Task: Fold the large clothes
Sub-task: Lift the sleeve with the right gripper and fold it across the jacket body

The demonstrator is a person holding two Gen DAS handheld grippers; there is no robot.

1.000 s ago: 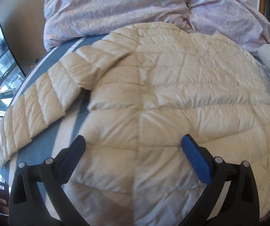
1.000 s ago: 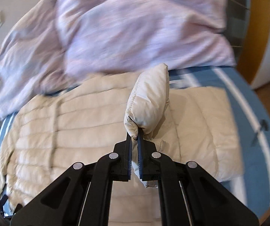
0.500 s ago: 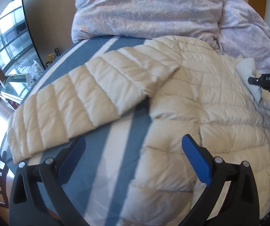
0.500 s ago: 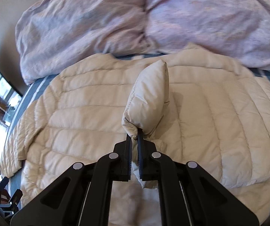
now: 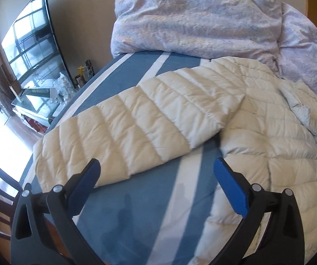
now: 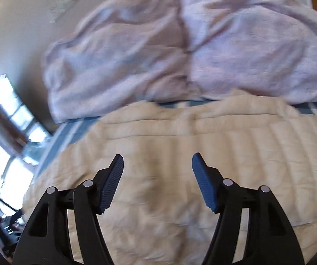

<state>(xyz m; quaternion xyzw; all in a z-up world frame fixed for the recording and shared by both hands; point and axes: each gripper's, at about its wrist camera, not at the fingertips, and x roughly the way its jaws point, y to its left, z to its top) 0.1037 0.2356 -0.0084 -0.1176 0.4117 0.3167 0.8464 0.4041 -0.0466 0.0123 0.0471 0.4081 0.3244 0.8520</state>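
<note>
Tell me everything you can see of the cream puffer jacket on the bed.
The cream puffer jacket is quilted in puffy stitched channels and looks like thin down-filled fabric. It lies spread over the blue-and-white striped bed sheet, its far edge near the lilac duvet. One sleeve stretches flat out to the side. A pale fold lies on the body. Neither gripper touches it; both are open.

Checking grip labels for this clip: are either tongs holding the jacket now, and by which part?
Nothing is held: left tongs and right tongs are both open above the jacket.
</note>
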